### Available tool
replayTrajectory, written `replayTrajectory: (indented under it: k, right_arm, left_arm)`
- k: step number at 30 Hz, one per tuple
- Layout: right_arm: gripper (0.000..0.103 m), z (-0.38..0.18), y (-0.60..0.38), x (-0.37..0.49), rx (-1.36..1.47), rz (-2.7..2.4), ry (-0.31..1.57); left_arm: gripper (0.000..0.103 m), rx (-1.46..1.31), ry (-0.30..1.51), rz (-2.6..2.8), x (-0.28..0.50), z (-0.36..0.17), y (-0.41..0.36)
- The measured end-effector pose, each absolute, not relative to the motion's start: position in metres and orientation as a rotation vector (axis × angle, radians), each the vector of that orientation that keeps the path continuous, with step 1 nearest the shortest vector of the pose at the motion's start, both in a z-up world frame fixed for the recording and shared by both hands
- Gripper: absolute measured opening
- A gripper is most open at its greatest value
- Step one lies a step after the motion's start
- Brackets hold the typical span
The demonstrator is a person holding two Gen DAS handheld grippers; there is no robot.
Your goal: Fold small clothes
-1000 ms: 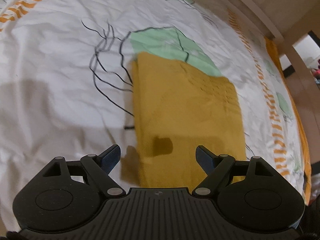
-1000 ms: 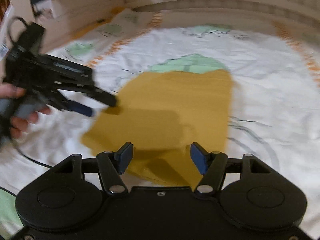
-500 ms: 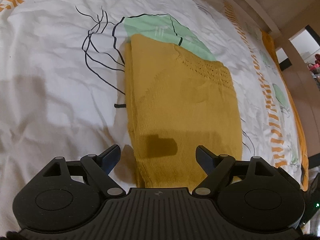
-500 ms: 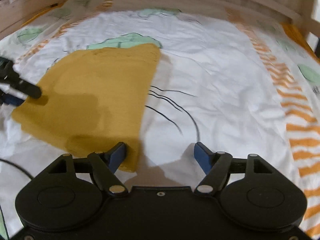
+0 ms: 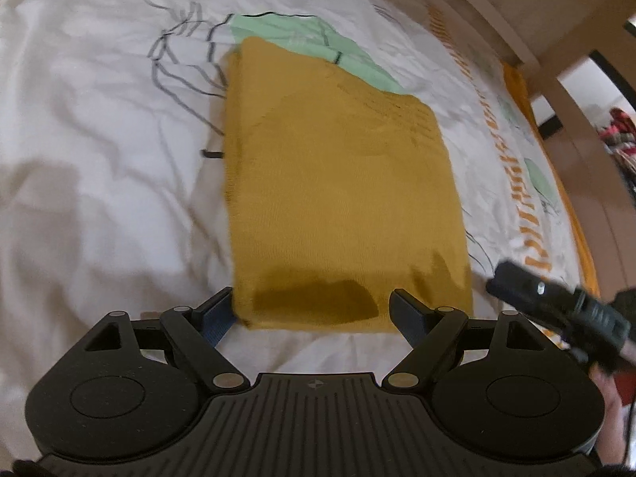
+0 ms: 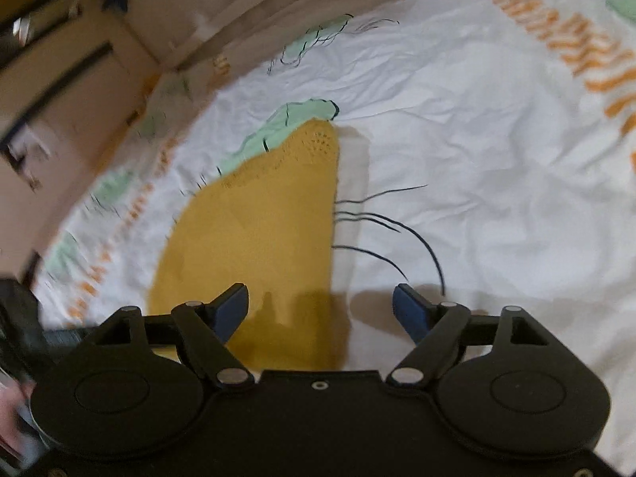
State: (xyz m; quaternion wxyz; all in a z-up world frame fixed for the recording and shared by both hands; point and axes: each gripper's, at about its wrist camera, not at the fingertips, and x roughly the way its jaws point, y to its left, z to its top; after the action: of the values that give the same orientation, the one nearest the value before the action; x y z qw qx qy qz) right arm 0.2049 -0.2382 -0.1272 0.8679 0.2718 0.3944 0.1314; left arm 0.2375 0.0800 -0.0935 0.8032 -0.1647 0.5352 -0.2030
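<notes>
My left gripper (image 5: 310, 310) and right gripper (image 6: 320, 310) both gape wide with nothing in them, poised at the near edge of the mustard knit garment (image 5: 342, 183) lying folded flat mid-bed on the patterned sheet (image 5: 99, 151). I'd pinch both near corners evenly, lifting only the knit and no sheet.

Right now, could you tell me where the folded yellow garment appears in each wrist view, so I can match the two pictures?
Left wrist: the garment fills the centre, its near edge between the open fingers of the left hand-held gripper.
Right wrist: the garment lies left of centre, its near corner by the right hand-held gripper.
Shared landmark: the green patch at its far edge.
</notes>
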Motion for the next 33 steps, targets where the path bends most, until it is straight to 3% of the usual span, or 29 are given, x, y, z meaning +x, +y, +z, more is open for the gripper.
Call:
replayTrajectory:
  k: [7, 22, 33]
  right_arm:
    - [0.091, -0.135, -0.24, 0.237, 0.678, 0.339, 0.829]
    - [0.096, -0.162, -0.229, 0.319, 0.827, 0.471, 0.866]
    - [0.103, -0.17, -0.218, 0.354, 0.857, 0.562, 0.867]
  left_arm:
    - [0.083, -0.369, 1.143, -0.461, 0.246, -0.101, 0.07]
    - [0.085, -0.692, 1.19, -0.543, 0.287, -0.125, 0.083]
    - [0.085, -0.686, 1.166, -0.616, 0.279, -0.124, 0.067]
